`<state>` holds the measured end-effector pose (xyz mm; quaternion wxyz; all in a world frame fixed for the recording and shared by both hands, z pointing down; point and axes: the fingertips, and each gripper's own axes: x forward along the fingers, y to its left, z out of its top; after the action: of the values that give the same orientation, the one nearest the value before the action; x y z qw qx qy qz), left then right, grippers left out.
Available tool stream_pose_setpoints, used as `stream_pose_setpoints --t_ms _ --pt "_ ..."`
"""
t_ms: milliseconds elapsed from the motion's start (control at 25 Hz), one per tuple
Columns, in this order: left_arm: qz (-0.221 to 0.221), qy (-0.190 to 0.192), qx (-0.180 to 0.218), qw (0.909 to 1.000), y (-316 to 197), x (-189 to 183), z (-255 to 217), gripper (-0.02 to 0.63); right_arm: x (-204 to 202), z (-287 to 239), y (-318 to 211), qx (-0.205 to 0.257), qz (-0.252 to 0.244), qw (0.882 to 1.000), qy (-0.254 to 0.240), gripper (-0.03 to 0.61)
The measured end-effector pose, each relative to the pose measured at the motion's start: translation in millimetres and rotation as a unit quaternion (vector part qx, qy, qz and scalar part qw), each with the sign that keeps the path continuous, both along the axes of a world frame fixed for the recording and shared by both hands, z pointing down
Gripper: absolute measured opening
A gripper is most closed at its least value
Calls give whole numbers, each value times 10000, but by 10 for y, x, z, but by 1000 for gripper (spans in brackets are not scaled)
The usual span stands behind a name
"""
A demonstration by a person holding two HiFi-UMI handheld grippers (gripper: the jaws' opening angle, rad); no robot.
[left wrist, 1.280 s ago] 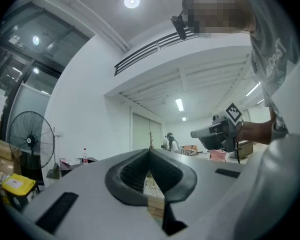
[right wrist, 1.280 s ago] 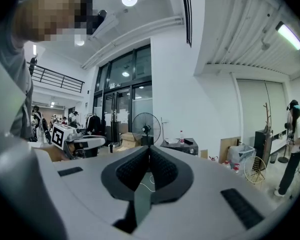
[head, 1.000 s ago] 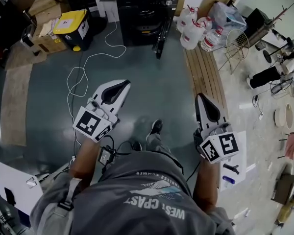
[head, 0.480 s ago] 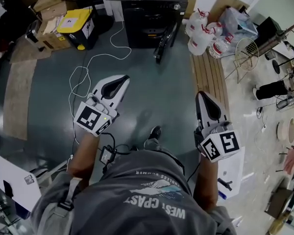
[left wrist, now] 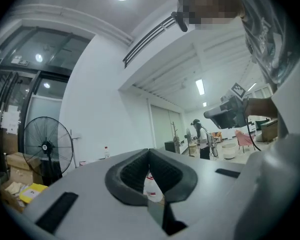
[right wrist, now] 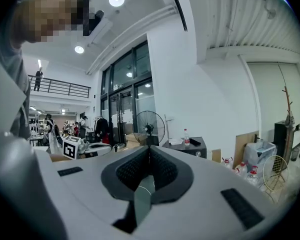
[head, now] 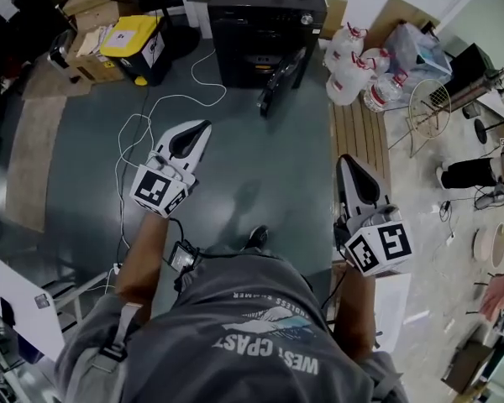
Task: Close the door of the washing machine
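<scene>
In the head view a black washing machine (head: 265,23) stands at the far end of the grey floor, its door (head: 281,75) swung open toward me. Both grippers hang well short of it. My left gripper (head: 203,127) points at the machine with its jaws together and nothing between them. My right gripper (head: 344,159) is lower and to the right, also shut and empty. The right gripper view shows the machine (right wrist: 187,146) as a dark cabinet with a bottle on top. My left gripper (left wrist: 149,151) and my right gripper (right wrist: 149,149) each show closed jaws in their own views.
Water jugs (head: 357,65) and a wire basket (head: 428,99) sit right of the machine. A yellow-lidded box (head: 134,40) and cardboard boxes stand to its left. A white cable (head: 139,133) trails over the floor. Wooden boards (head: 357,133) lie at right. A standing fan (right wrist: 150,126) is nearby.
The person has stepped toward the machine. The left gripper has moved forward and up in the view. Both grippers stay shut.
</scene>
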<state>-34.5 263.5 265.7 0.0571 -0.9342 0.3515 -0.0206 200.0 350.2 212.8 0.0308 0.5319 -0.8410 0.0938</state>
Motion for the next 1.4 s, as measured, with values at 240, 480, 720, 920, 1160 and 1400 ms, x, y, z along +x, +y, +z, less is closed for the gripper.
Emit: stream_pose_setpoints --t_ms 240,480,720,920,1160,1400 --pt "-178 -27 -77 9998 -239 59 39 18 139 48 -201 -29 -55 9999 -81 29" --pt "-100 -52 -155 9998 -446 129 93 18 159 146 -395 -157 -25 9998 -99 28" --pt "128 54 -258 9996 -822 181 161 18 197 181 -738 -185 264 9995 -43 28" --pt "307 171 -323 9989 -1260 272 215 18 172 259 -1133 -301 412 9987 -7 28" --pt "522 225 -433 9974 -1787 372 259 18 175 274 -1649 -344 631 9974 3 28" --pt "710 252 -418 9963 -2256 443 264 18 169 315 -2104 -356 777 9963 3 28"
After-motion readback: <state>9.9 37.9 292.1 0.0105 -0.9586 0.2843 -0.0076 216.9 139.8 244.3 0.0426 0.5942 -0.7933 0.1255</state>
